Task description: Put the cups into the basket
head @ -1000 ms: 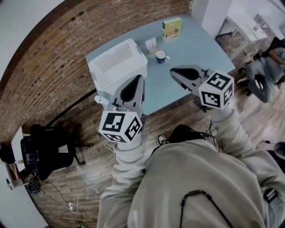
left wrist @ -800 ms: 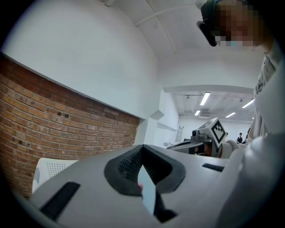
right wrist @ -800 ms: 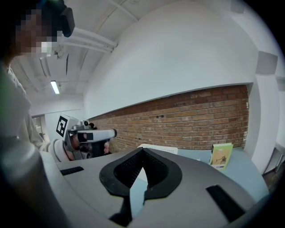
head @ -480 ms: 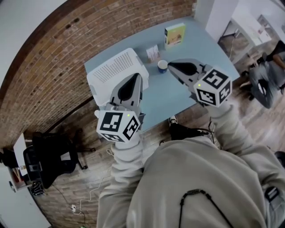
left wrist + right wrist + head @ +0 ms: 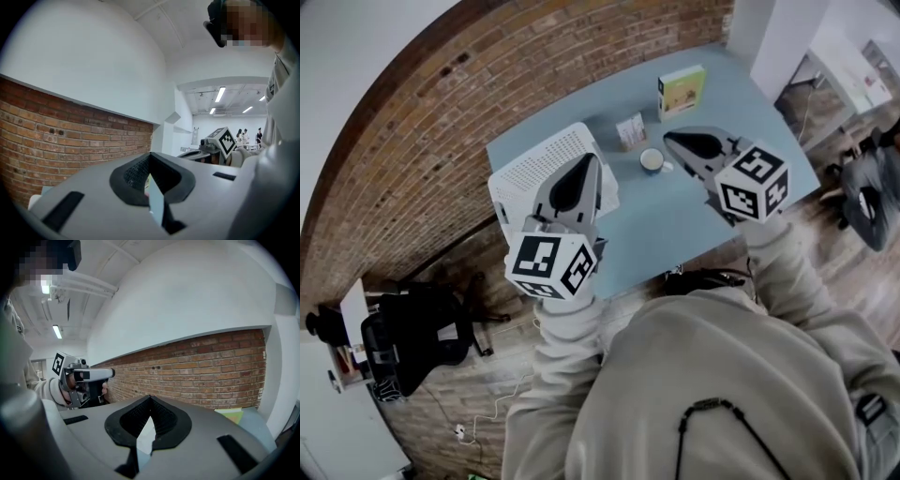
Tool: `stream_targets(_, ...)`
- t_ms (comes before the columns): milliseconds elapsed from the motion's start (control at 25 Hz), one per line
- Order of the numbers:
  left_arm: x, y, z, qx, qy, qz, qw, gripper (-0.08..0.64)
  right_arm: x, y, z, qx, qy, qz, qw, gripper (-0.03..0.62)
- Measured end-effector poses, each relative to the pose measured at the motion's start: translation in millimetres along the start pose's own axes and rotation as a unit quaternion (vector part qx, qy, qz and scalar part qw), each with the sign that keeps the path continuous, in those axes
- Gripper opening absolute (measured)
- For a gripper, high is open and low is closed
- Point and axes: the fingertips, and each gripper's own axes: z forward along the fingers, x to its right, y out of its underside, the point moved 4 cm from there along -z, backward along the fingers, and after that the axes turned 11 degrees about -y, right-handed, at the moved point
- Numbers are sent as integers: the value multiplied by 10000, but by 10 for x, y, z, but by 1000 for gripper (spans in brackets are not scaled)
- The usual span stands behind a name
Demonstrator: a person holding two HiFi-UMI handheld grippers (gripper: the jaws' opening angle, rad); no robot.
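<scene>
The basket [image 5: 546,167] is perforated plastic, the cup [image 5: 652,161] glossy, the table [image 5: 675,225] smooth, the wall [image 5: 441,112] rough brick.

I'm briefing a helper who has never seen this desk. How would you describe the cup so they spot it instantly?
Find the pale blue table beside the brick wall, with a white perforated plastic basket at its left end. Right of the basket, by a small patterned card box, stands the small blue mug: the only round, open-topped thing, white inside.
</scene>
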Motion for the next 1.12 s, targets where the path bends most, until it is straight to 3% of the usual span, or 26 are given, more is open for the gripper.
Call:
stream_targets(400,52,71,536,-179,-301,74,9994,-5,598,-35,-39,104,-146,177,9997,9)
stream_targets(720,-194,174,727,-290,-576,-186,9977,-6,756,-20,176,2,-243,103,9997,9)
stream_targets(920,-343,200,873,-321,-420,-373,9979,-6,806,-196,285,-77,-90,-57,9999,9)
stream_targets(1120,-304,284,1071,-730,141,-216,9970,-8,810,-390,397,-198,-60,-262,9994,9)
